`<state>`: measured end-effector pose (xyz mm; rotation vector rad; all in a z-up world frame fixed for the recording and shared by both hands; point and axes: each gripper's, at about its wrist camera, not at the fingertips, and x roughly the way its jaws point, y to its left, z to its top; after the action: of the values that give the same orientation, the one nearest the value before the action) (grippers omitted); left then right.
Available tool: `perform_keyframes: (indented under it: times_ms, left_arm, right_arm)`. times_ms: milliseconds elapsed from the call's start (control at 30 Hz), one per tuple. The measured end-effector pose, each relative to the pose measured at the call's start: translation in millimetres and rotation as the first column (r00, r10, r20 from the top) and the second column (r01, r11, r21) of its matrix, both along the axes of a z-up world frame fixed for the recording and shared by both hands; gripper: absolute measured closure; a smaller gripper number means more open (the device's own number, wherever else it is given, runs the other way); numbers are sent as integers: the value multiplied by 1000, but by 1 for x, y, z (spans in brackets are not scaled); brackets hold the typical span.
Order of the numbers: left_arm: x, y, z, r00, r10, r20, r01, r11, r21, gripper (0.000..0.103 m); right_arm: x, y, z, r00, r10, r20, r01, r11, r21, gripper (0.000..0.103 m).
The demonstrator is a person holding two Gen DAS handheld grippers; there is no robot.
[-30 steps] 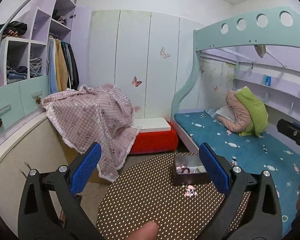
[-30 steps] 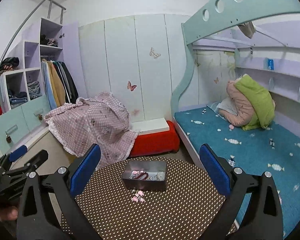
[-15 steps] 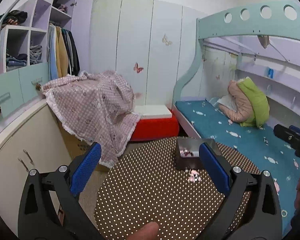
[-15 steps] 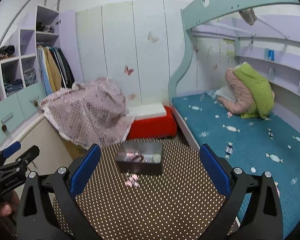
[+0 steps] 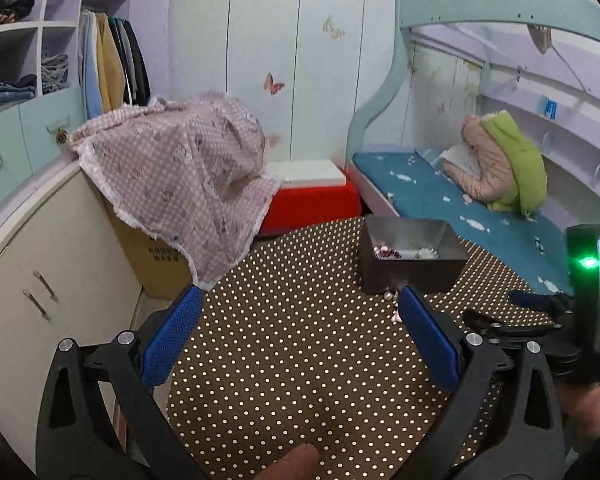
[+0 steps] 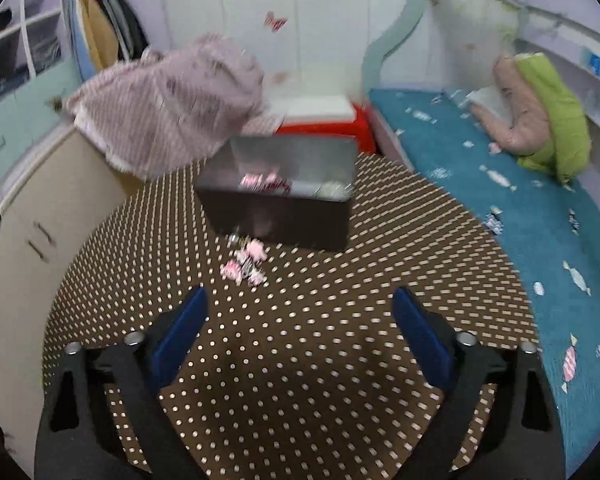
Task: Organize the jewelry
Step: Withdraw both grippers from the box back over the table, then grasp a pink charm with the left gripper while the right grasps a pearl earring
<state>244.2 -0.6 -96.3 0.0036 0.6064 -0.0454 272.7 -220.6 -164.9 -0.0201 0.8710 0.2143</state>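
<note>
A dark metal tin (image 6: pixel 278 200) (image 5: pixel 410 258) holding pink and silver jewelry stands on a round table with a brown polka-dot cloth (image 6: pixel 300 340) (image 5: pixel 300 340). A small heap of pink jewelry (image 6: pixel 246 262) lies on the cloth just in front of the tin; in the left wrist view it is mostly hidden behind a finger. My right gripper (image 6: pixel 300 316) hovers above the cloth short of the heap, jaws closing with nothing between them. My left gripper (image 5: pixel 298 316) stands open and empty, left of the tin. The right gripper's body shows at the left view's right edge.
A bed with a teal mattress (image 6: pixel 520 200) borders the table on the right, with a green and pink jacket (image 6: pixel 540 112) on it. A pink checked cloth (image 5: pixel 180 176) drapes over a box and cabinet on the left. A red stool (image 5: pixel 312 200) stands behind.
Both grippers have sunk and tilted down toward the table; the tin and pink heap now look nearer. The right gripper's jaws have narrowed a little. The right view is blurred by motion.
</note>
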Motion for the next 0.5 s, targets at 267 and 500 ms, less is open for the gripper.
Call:
perform_keyframes:
  times_ms: [267,500]
  left_arm:
    - [28,-5,-32,997,2,-76,-2,1000,3,5]
    - [49,-14,-57,990,-14,-137,15,1000,3,5]
  right_arm:
    - [33,24,-37,993,97,-66,-101,994,-45,52]
    - [41,31,-49,989,141,-55,-145,987,-73,70]
